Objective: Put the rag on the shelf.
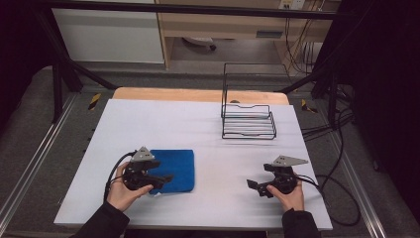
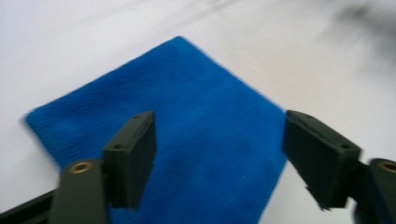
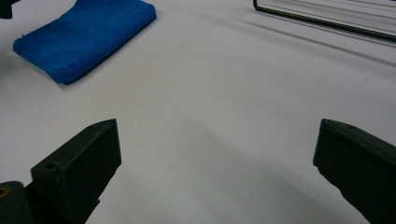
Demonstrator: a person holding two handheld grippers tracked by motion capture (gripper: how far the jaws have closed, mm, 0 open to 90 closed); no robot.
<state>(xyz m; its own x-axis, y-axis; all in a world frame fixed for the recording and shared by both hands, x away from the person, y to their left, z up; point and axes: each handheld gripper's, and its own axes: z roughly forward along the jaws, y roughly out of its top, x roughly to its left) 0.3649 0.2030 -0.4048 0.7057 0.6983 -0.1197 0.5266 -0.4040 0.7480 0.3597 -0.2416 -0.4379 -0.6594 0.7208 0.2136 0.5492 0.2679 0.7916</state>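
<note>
The left gripper (image 1: pixel 159 178) hangs over the near left part of the blue cloth (image 1: pixel 174 168), its fingers (image 2: pixel 130 156) released and spread with nothing pinched between them. In the left gripper view the folded cloth (image 2: pixel 196 140) lies flat on the bench (image 1: pixel 208 129), directly beneath and ahead of the fingers, one corner pointing away from them. It looks like the cloth has been laid down and the hand is clear of it, or else lining up for a fresh pinch; I cannot tell which from here.

Either way, to do this well the left fingers should stay wide while above the pile, so no loop of the fabric snags and drags a fold out of square. If a grab is meant, I would drop them onto the near edge, one finger each side of the fold, and close only once both touch cloth.

The right gripper (image 1: pixel 253 186) rests low on the bench, well to the right of the cloth, fingers (image 3: pixel 81 163) wide apart over bare white surface. The rack (image 1: pixel 247 121) stands beyond it, far from both pairs of fingers. The right hand is best kept still, or brought in to hold down the far corner.
</note>
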